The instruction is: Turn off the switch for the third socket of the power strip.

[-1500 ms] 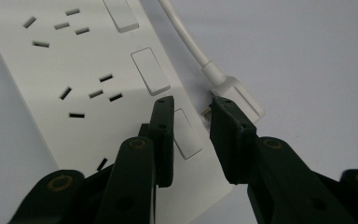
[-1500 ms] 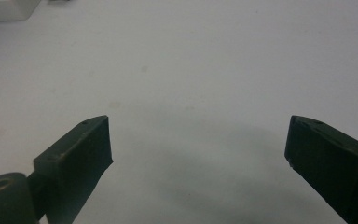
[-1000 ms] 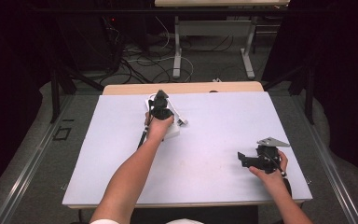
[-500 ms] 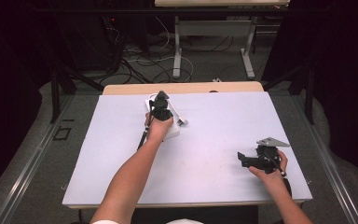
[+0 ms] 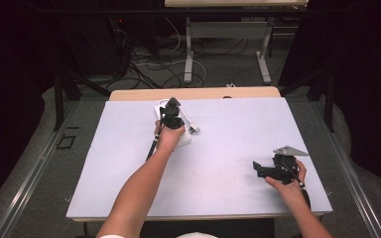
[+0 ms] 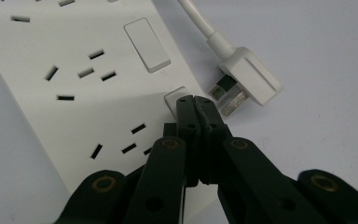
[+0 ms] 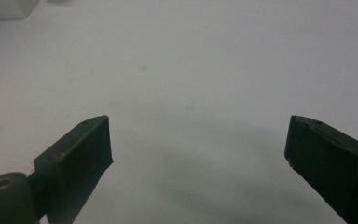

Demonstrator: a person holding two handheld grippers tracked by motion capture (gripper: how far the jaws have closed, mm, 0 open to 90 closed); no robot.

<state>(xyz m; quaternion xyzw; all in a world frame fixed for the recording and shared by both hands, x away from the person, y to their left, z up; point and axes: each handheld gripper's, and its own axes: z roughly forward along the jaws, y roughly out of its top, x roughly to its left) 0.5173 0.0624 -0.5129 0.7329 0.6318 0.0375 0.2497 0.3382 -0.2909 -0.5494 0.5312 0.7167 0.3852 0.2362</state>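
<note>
Left gripper [image 6: 195,100]: seen with its jaws pressed together, nothing caught between them, the tips set on the small switch [image 6: 173,98] at the near end of the power strip [image 6: 74,93].
Right gripper [image 7: 198,149]: seen with its jaws spread wide and nothing between them, held low over bare table [image 7: 214,60], well apart from the strip; in the high view it is found near the table's right front corner [image 5: 278,171].
Power strip: laid flat on the white table [image 5: 238,129], toward the far left of the middle; two rocker switches and several socket groups are seen on its face, all sockets vacant.
Plug [image 6: 247,79]: lying loose on the table just beside the strip, on its own white cord [image 6: 193,18], pins turned toward the strip (not inserted in any socket).
Step in hand: judged to be a press on the near switch with the closed tips.
Risk: the tips could be slid off the rocker's edge if pushed at a slant; the light strip could be shoved or tipped, since it is not steadied by the other gripper.
Containers: none are seen on the table.
</note>
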